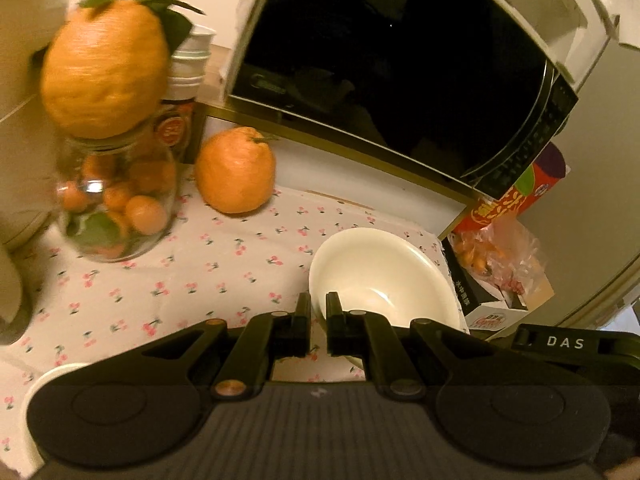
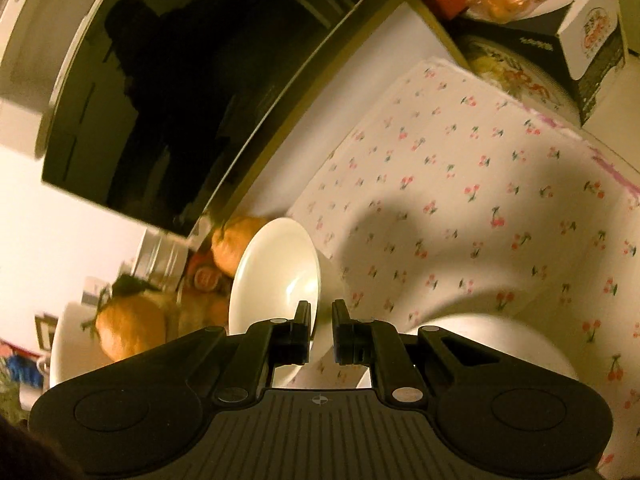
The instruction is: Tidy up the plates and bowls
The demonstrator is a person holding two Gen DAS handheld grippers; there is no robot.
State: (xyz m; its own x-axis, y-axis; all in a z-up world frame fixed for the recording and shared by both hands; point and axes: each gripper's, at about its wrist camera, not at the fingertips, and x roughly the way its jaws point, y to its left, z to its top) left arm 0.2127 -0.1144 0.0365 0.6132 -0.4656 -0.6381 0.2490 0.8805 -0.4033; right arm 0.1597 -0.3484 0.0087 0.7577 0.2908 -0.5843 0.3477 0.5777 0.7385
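In the left wrist view a white bowl (image 1: 380,276) is tilted above the cherry-print cloth (image 1: 180,272). My left gripper (image 1: 318,304) is shut on its near rim. In the right wrist view a second white bowl (image 2: 280,276) is held tipped on its side. My right gripper (image 2: 321,312) is shut on its rim, one finger inside and one outside. Another white rounded dish (image 2: 492,344) lies on the cloth just right of that gripper, partly hidden by it.
A black-fronted microwave (image 1: 392,68) stands at the back. A glass jar of small oranges (image 1: 112,204) with a large orange on top (image 1: 104,68) stands left, another orange (image 1: 236,172) beside it. Boxes and a bag of snacks (image 1: 496,256) sit right. A white rim (image 1: 44,384) shows at lower left.
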